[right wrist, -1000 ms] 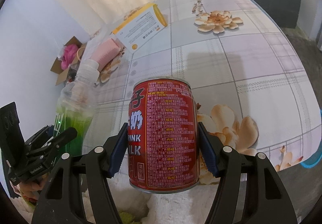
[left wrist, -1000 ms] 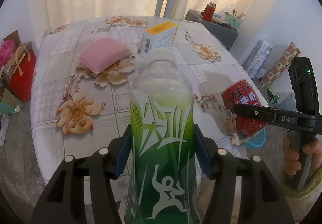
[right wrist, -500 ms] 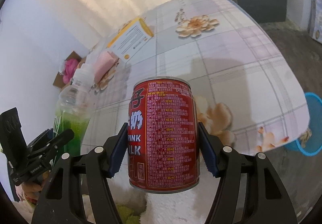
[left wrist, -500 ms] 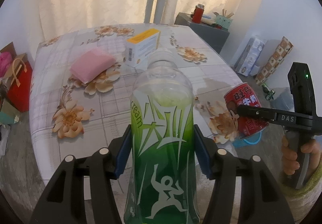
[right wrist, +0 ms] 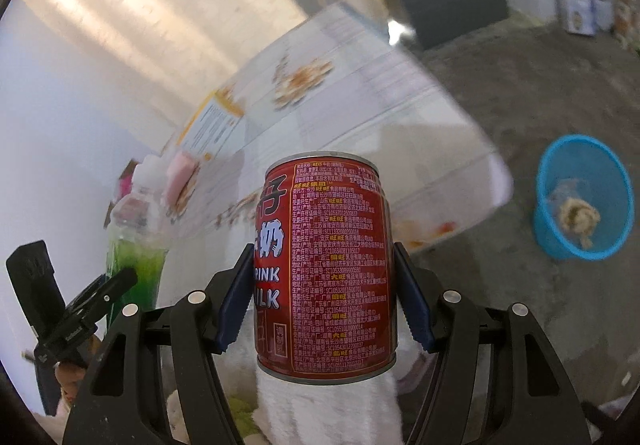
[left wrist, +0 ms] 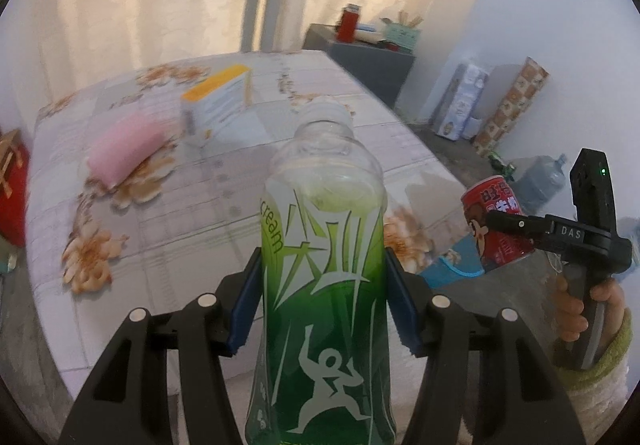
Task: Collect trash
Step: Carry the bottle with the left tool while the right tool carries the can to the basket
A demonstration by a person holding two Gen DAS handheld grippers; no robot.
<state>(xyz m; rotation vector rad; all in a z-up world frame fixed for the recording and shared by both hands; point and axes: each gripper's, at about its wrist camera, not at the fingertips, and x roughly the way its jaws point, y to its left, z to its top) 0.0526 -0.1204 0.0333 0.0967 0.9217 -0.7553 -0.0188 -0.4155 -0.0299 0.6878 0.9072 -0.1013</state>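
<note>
Counter (left wrist: 224,205), floral cloth, carries a box (left wrist: 218,103) and a pink sponge (left wrist: 126,147) at 11 o'clock of the bottle (left wrist: 324,285). Blue bin (right wrist: 582,197) on the floor at 2 o'clock of the can (right wrist: 332,273). Left hand-held gripper (left wrist: 322,303) tilted down, pads clamped on bottle, upright. Right hand-held gripper (right wrist: 324,297) tilted down, clamped on can, off the counter edge.

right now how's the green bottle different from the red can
The green bottle is clear plastic with a narrow neck, taller and see-through at the top; the red can is short, opaque metal covered in small print. The bottle sits in the left gripper, the can in the right gripper. Both are held upright, clamped between blue pads, off the table.
</note>
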